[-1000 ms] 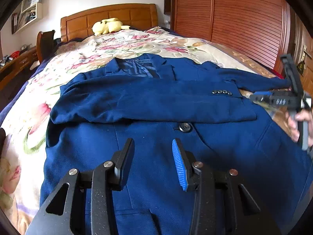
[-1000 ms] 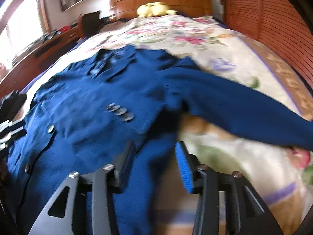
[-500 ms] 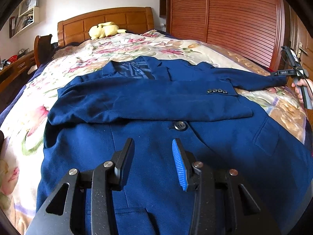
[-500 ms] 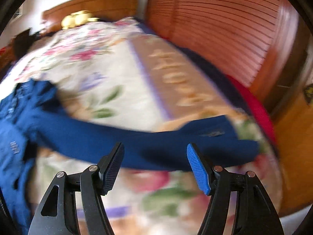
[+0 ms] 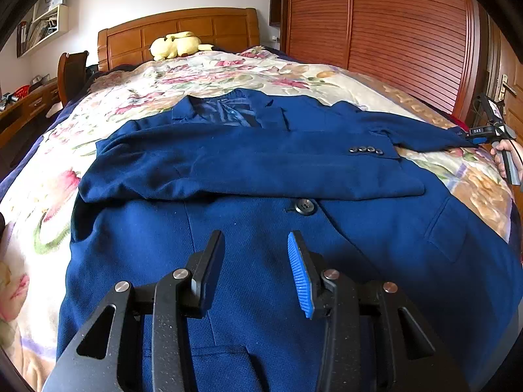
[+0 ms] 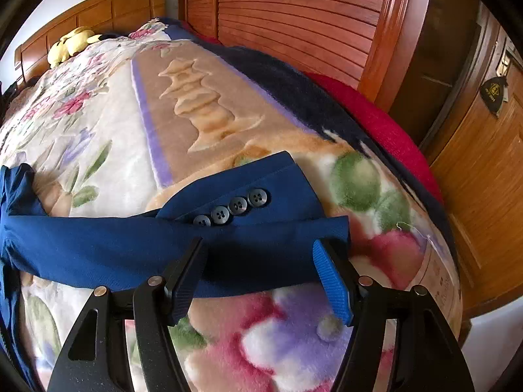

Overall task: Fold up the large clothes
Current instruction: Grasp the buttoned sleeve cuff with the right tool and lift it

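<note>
A dark blue suit jacket (image 5: 261, 170) lies front up on the bed, one sleeve folded across its chest. My left gripper (image 5: 256, 261) hovers open over the jacket's lower front, below the front button (image 5: 304, 205), with nothing between its fingers. The other sleeve (image 5: 408, 127) stretches out to the right. At its end a hand (image 5: 503, 156) holds my right gripper (image 5: 483, 134). In the right wrist view that gripper (image 6: 260, 261) stands open and wide just above the sleeve cuff (image 6: 261, 228), which lies flat between the fingers with its cuff buttons (image 6: 232, 207) showing.
A floral blanket (image 5: 228, 75) covers the bed. A yellow plush toy (image 5: 176, 45) lies by the wooden headboard (image 5: 196, 26). Slatted wardrobe doors (image 5: 392, 32) run along the bed's right side, near the red bedding edge (image 6: 376, 121). A desk (image 5: 23, 104) and chair (image 5: 70, 72) stand at the left.
My right gripper swung from the jacket's middle out along the stretched sleeve to its cuff, and its jaws widened. The left gripper and the jacket body stayed put.
</note>
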A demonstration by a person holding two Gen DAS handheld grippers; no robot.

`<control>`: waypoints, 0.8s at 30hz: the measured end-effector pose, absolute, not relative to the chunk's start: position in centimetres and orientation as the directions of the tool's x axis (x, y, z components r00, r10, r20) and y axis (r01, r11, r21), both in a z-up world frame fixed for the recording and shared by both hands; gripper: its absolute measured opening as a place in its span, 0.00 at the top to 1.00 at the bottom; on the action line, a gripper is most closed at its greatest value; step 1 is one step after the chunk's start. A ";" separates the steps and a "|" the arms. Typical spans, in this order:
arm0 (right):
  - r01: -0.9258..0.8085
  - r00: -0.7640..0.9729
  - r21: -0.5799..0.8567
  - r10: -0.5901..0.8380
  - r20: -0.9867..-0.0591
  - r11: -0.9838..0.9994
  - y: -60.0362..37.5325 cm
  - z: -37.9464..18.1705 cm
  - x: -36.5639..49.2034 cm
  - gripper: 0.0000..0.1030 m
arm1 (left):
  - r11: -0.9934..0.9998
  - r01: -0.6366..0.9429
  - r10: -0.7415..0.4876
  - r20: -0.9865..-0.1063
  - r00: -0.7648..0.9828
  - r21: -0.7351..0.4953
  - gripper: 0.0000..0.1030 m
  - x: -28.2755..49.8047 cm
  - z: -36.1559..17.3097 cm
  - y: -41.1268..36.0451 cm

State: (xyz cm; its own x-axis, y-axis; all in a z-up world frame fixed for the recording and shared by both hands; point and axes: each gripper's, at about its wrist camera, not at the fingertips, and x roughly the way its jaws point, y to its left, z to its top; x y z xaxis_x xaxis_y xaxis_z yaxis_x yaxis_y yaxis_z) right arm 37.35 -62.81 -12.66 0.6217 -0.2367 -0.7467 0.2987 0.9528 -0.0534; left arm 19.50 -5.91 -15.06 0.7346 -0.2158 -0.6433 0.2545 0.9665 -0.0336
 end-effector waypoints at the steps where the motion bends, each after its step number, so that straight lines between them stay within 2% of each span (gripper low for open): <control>1: 0.295 0.618 -0.065 -0.242 -0.748 0.953 -62.8 -12.8 37.6 0.33 | 0.967 0.254 -0.216 -0.643 0.734 -0.034 0.60 19.5 -15.1 -5.9; 5: 0.259 0.593 -0.152 -0.281 -0.754 0.954 -62.0 -14.0 37.8 0.34 | 0.967 0.253 -0.215 -0.643 0.735 -0.034 0.60 19.5 -15.1 -5.8; 6: 0.258 0.593 -0.153 -0.282 -0.754 0.954 -61.9 -14.0 37.7 0.37 | 0.967 0.253 -0.215 -0.644 0.734 -0.034 0.60 19.5 -15.1 -5.8; 8: 0.255 0.591 -0.150 -0.277 -0.758 0.955 -61.8 -14.1 37.6 0.49 | 0.967 0.253 -0.215 -0.644 0.734 -0.035 0.60 19.4 -15.1 -5.8; 10: 0.229 0.593 -0.131 -0.245 -0.767 0.965 -61.8 -14.2 37.3 0.78 | 0.967 0.253 -0.215 -0.643 0.735 -0.035 0.60 19.4 -15.1 -5.9; 13: 0.192 0.582 -0.156 -0.241 -0.777 0.969 -61.4 -14.2 37.2 0.90 | 0.967 0.254 -0.217 -0.641 0.736 -0.035 0.60 19.4 -15.0 -5.8; 17: 0.168 0.593 -0.167 -0.235 -0.770 0.972 -60.7 -12.9 36.3 0.94 | 0.966 0.257 -0.222 -0.634 0.741 -0.037 0.60 19.1 -14.8 -5.7; 24: 0.139 0.681 -0.203 -0.243 -0.691 0.969 -57.3 -7.4 33.7 0.95 | 0.963 0.264 -0.243 -0.623 0.743 -0.061 0.60 18.8 -14.0 -4.9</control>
State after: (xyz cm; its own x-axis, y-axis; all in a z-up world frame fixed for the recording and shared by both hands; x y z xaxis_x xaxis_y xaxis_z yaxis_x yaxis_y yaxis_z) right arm 33.74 -57.27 -7.44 0.6806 -0.2427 -0.6913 0.1393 0.9692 -0.2032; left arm 18.76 -4.91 -14.05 0.7434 -0.2434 -0.6230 0.2637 0.9626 -0.0614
